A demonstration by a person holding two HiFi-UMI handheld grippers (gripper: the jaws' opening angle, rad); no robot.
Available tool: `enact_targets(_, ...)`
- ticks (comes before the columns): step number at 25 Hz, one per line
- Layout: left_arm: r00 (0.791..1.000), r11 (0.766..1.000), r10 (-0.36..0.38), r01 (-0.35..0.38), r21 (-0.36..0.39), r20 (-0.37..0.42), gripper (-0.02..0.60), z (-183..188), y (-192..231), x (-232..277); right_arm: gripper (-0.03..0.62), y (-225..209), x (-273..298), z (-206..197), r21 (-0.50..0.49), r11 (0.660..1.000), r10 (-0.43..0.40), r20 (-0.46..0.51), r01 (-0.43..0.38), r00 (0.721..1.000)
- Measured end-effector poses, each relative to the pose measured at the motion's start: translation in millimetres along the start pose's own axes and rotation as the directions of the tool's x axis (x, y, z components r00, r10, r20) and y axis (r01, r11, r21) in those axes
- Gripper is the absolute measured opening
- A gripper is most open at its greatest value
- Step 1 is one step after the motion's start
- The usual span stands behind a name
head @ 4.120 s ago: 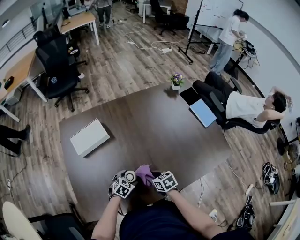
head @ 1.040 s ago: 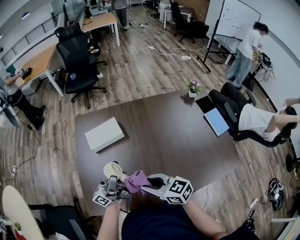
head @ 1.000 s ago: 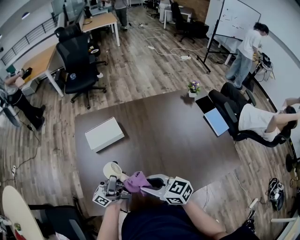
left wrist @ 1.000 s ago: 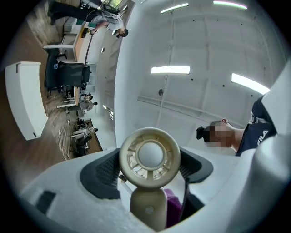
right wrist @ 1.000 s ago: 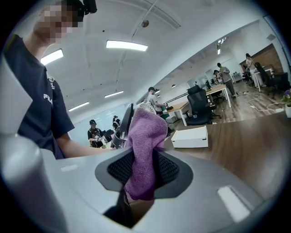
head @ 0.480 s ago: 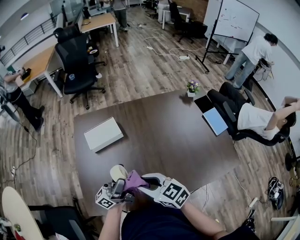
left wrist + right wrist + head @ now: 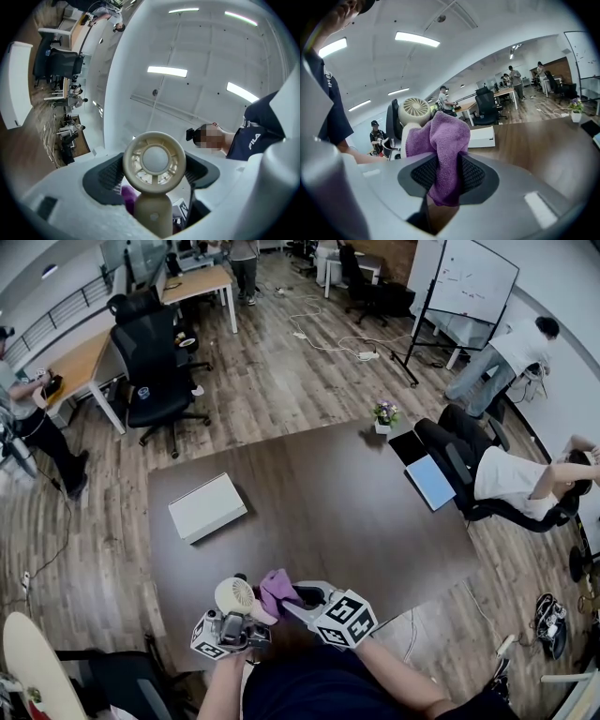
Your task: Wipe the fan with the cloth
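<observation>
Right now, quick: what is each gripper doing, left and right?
Left gripper: closed on the handle of the cream handheld fan.
Right gripper: closed on the purple cloth.

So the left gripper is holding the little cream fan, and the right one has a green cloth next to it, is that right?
Not quite. The cloth is purple, not green; the right gripper view shows it pinched between the jaws. The rest holds: the left gripper holds the cream fan, and the right gripper has the cloth beside it.
</observation>
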State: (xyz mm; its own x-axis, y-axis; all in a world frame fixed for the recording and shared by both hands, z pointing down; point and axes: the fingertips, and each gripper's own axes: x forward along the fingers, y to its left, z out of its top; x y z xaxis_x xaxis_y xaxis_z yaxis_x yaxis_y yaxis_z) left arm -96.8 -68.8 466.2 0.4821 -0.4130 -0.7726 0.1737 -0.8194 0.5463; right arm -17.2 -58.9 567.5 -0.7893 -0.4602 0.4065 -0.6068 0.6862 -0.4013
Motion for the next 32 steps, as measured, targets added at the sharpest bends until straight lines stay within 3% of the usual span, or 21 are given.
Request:
enact_targets(4, 1.0, 1.0, 0.0, -0.001, 0.02, 0.027, 0.374, 9, 1, 2, 0.127, 6, 3, -13, -0.024, 0.999, 0.032, -0.059, -0.034, 0.998)
enact_targets(11, 0.997, 0.999, 0.013, -0.015, 0.033, 0.073, 0.374, 28, 7, -2, 0.127, 32, 5, -33, -0.03, 0.983, 0.172, -0.162, -0.179, 0.972)
enact_targets(14, 0.997, 1.0, 0.001, -0.003, 0.03, 0.077, 0.374, 29, 5, -1, 0.127, 36, 4, -36, -0.046, 0.981, 0.179, -0.179, -0.19, 0.967)
enact_targets(22, 0.998, 0.999, 0.034, -0.032, 0.044, -0.045, 0.374, 0, 10, -1, 0.127, 19, -2, -15, -0.053, 0.993, 0.104, -0.069, -0.108, 0.992)
enact_targets(27, 0.989, 0.998, 0.046, -0.041, 0.04, -0.142, 0.374, -21, 9, -1, 0.127, 26, -8, 10, -0.02, 0.991, 0.13, 0.009, -0.13, 0.991)
enact_targets(32, 0.979, 0.997, 0.062, -0.055, 0.045, -0.194, 0.374, -35, 13, -5, 0.127, 30, -23, 31, -0.079, 0.99, 0.123, 0.06, -0.118, 0.991)
